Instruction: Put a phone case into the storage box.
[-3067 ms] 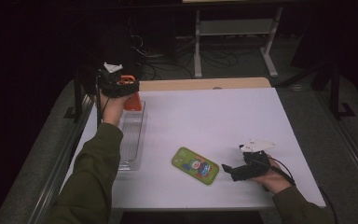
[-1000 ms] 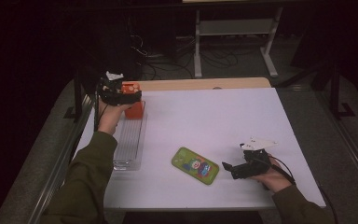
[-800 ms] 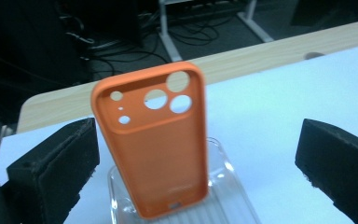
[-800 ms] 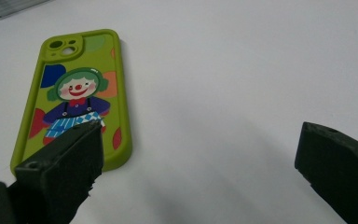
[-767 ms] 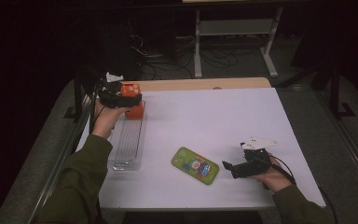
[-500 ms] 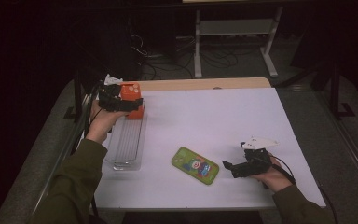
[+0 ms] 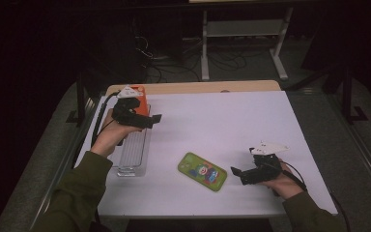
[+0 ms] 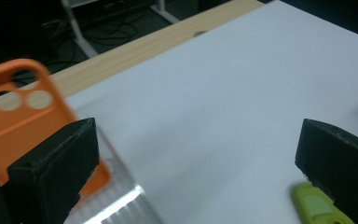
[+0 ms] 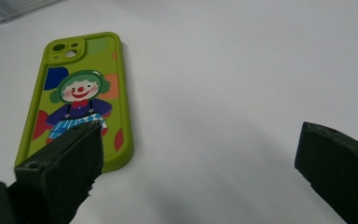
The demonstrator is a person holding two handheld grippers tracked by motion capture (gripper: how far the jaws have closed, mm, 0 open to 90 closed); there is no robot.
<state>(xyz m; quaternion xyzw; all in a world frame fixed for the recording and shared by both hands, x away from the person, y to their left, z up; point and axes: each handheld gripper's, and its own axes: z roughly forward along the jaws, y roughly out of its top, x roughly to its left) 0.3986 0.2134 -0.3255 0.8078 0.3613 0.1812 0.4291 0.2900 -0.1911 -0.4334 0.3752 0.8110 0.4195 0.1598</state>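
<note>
Green phone case is lying flat on the white table, down toward the near edge and roughly in the middle, printed side up with a cartoon clown on it. In the right gripper view you can see that clown clearly, camera cutouts at the far end of the case, and the case sits off to one side of the jaws, not between them. The right gripper is just beside the case on the table's near right, held in the person's right hand; its jaws are spread wide apart with nothing but bare table between them. Further back on the left there's a clear ribbed plastic tray running along the table's left side. Above its far end hangs the left gripper, held in the left hand, olive green sleeve coming in from the bottom. Its jaws are also released wide with nothing gripped. An orange phone case stands upright at the far end of the tray, right behind that gripper; in the left gripper view it sits partly behind one jaw, can't tell if it's touching. A wooden strip runs along the table's far edge.
</note>
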